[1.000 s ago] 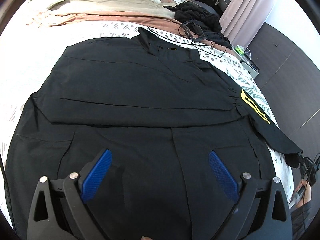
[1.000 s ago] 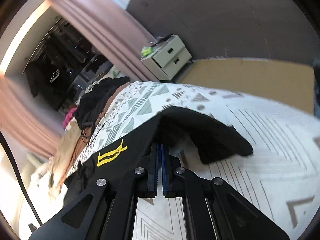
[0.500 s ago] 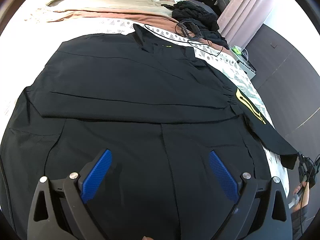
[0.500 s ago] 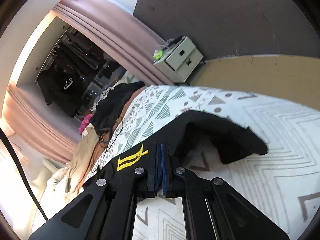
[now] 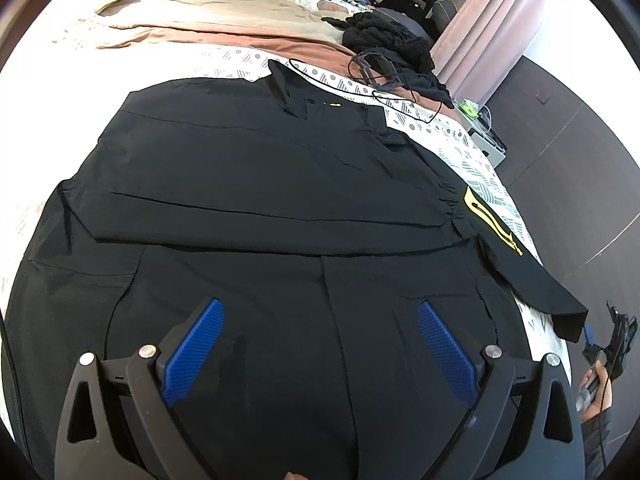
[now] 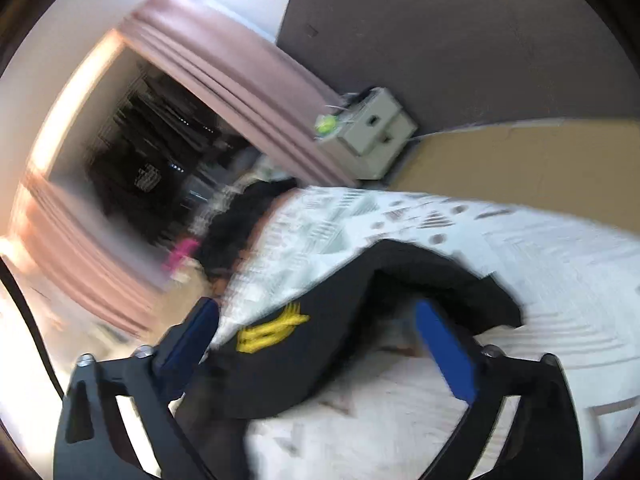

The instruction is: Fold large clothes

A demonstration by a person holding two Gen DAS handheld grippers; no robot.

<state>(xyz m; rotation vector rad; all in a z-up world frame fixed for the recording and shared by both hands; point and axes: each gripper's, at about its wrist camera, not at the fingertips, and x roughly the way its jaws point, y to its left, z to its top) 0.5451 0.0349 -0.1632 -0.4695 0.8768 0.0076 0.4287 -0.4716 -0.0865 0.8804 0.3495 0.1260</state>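
Right wrist view: badly motion-blurred, so patterns, edges and small items are hard to read. Right gripper [image 6: 316, 320], jaws opening and spread wide, blue pads [image 6: 444, 354] clear of the cloth; the black sleeve [image 6: 340, 320] with its yellow emblem [image 6: 272, 328] lies between them on the patterned bedspread [image 6: 520, 248], its cuff end arched up in a loose hump. Whether the left pad brushes the fabric cannot be told through the blur. Beyond: pink curtain [image 6: 256, 92], small drawer unit [image 6: 372, 132] with a green object on top, dark open wardrobe, all smeared. Left wrist view: sharp. Left gripper [image 5: 320, 344], jaws wide apart, hovering over the lower body of the black shirt [image 5: 260, 184], pads not touching it as far as can be seen. Shirt spread flat on the bed, collar at the far side, one sleeve already folded across the chest; its left edge and hem are cut off by the lens rim and gripper frame. Only this view shows the whole garment, the far heap of beige bedding [image 5: 208, 8], a black knitted pile [image 5: 392, 44] and a thin black cable [image 5: 360, 84]. At its right margin the other gripper and the hand [image 5: 596, 380] holding it appear small, just past the sleeve cuff, partly cut off.
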